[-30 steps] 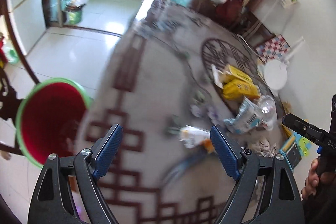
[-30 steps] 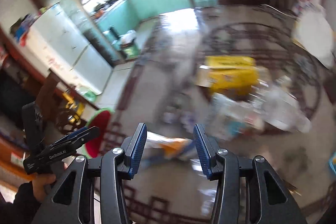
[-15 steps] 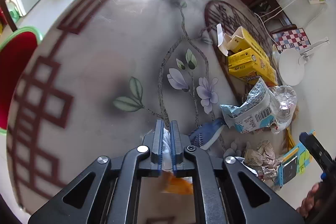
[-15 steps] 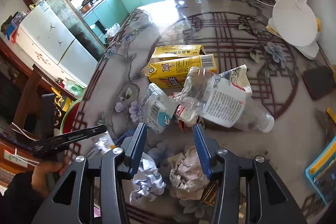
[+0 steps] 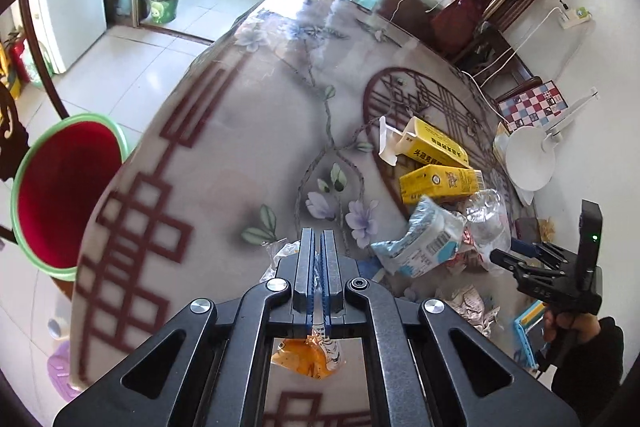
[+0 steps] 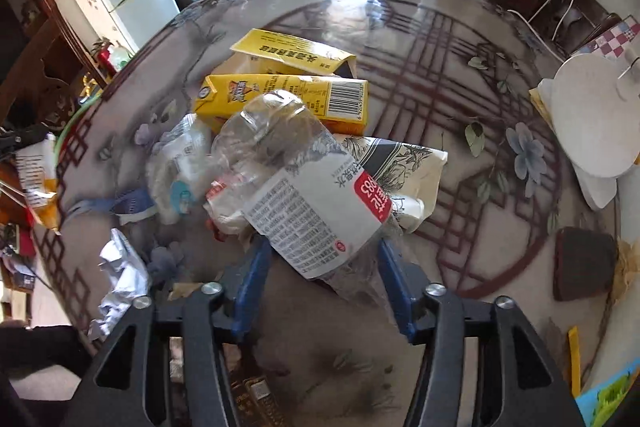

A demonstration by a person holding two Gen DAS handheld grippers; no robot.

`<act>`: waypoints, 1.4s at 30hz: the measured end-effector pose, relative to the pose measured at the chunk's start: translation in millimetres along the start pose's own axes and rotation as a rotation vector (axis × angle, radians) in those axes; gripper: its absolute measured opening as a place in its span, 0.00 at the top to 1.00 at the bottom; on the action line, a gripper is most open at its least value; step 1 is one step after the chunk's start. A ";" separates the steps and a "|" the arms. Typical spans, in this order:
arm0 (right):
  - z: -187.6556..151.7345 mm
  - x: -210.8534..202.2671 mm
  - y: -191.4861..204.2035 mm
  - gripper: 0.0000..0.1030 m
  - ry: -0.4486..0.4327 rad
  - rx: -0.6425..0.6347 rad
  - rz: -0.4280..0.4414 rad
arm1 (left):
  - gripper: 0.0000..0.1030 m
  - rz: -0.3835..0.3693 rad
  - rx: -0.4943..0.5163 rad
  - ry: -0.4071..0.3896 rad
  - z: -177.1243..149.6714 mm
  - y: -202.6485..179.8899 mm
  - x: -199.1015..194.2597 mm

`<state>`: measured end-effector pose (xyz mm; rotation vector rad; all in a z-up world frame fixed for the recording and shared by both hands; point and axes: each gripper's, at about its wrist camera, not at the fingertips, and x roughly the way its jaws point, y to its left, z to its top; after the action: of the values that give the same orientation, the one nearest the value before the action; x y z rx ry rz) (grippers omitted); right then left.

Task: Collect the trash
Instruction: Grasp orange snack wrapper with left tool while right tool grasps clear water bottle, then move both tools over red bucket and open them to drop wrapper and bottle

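- Here, the left gripper (image 5: 318,251) is clamped tight on one orange-and-white snack wrapper (image 5: 308,357) — the wrapper hangs below the blue pads, above the patterned table (image 5: 224,155).
- The right gripper (image 6: 320,267) has its jaws opening, and one crushed clear plastic bottle (image 6: 308,199) with a white label lies between the fingers (image 6: 250,279); whether the pads press on it I cannot tell.
- Two yellow cartons (image 6: 288,95) lie just behind the bottle, one stacked against the other.
- One clear plastic bag (image 6: 180,163) with a blue sticker sits left of the bottle, touching the heap; one flat printed carton (image 6: 408,163) lies under the bottle's right side.
- One crumpled white paper ball (image 6: 120,271) rests near the table edge, left of the right gripper.
- One red bin with a green rim (image 5: 64,187) stands on the floor beside the table — left of the left gripper.
- One white round lamp base (image 6: 592,111) and one dark brown pad (image 6: 584,263) sit well apart to the right.
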<state>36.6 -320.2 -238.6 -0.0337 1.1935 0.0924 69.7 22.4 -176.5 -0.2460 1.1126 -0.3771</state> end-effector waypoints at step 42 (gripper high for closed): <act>83.4 -127.7 204.2 0.58 -0.372 -0.002 0.063 | 0.98 0.034 -0.031 -0.110 36.5 94.4 -56.1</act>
<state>48.9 -117.5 -84.5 0.0190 0.8223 0.1484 97.2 131.7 -150.4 -0.2715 1.0137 -0.3129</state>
